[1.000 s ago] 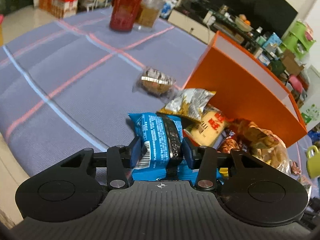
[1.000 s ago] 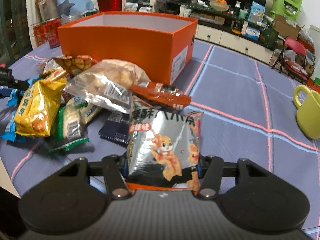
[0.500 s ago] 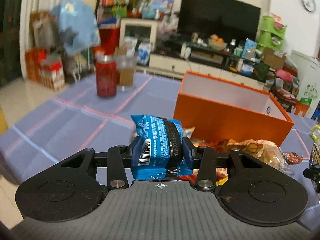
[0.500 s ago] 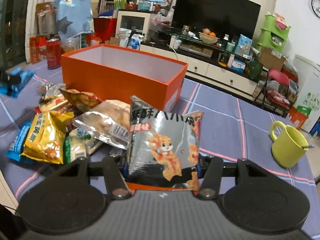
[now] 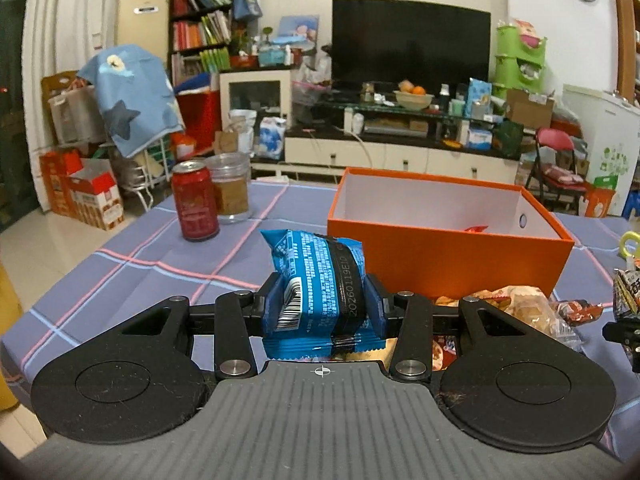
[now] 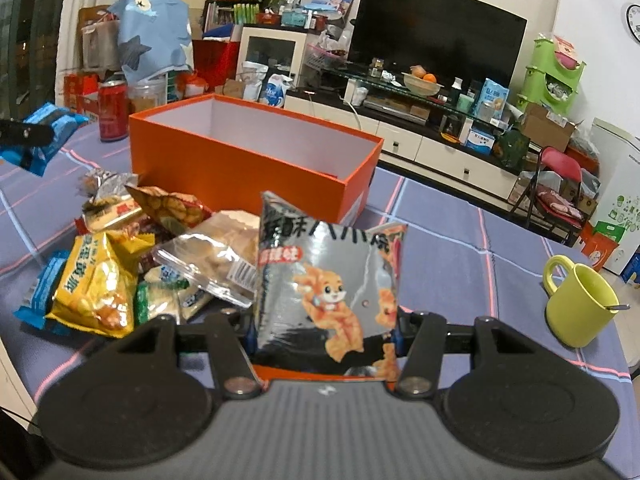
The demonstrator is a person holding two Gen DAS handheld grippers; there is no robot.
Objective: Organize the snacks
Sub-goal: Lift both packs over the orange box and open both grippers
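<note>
My left gripper (image 5: 320, 304) is shut on a blue snack packet (image 5: 316, 280) and holds it above the table, in front of the open orange box (image 5: 440, 256). My right gripper (image 6: 324, 328) is shut on a silver snack bag (image 6: 328, 280) with a cartoon squirrel, lifted above the table. The orange box (image 6: 240, 160) stands behind a pile of snack packets (image 6: 132, 256). The left gripper with its blue packet also shows at the left edge of the right wrist view (image 6: 40, 136). A small orange packet (image 5: 476, 229) lies inside the box.
A red can (image 5: 195, 205) and a glass jar (image 5: 230, 188) stand at the table's back left. A green mug (image 6: 576, 300) with a spoon stands at the right. The purple checked tablecloth (image 5: 120, 272) covers the table.
Both grippers have risen from the pile with their packets. The left gripper has lifted and levelled, so the box's inside now shows.
</note>
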